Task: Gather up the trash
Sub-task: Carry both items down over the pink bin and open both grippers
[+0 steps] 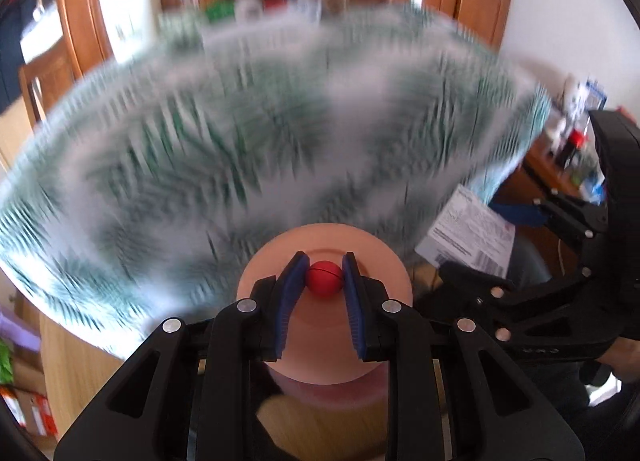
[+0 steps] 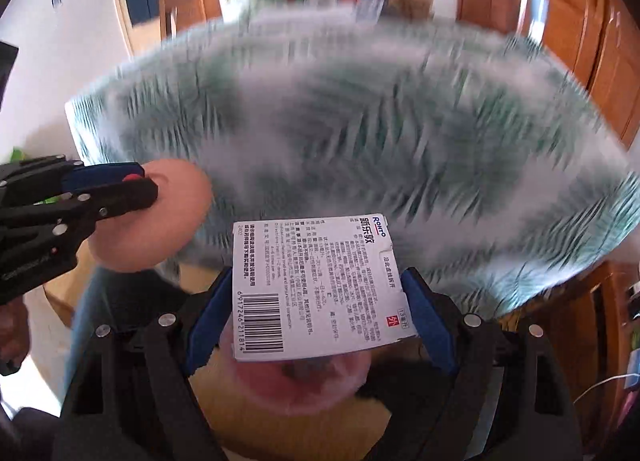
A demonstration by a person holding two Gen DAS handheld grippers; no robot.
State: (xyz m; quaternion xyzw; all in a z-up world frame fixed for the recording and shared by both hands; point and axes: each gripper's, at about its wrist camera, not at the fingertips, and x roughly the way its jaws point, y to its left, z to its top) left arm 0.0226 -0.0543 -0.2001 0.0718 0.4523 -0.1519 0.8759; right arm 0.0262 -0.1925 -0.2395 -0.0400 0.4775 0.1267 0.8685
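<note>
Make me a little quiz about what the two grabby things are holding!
1. True or false: the left hand-held gripper is shut on the lid's red knob.
2. What does the right hand-held gripper hold? A) a spoon B) a white box with a barcode C) nothing
3. Fill in: the pink lid is held off the pink ____ seen below the box.

Key: 1 true; 2 B; 3 bin, though it is blurred and only partly visible.
</note>
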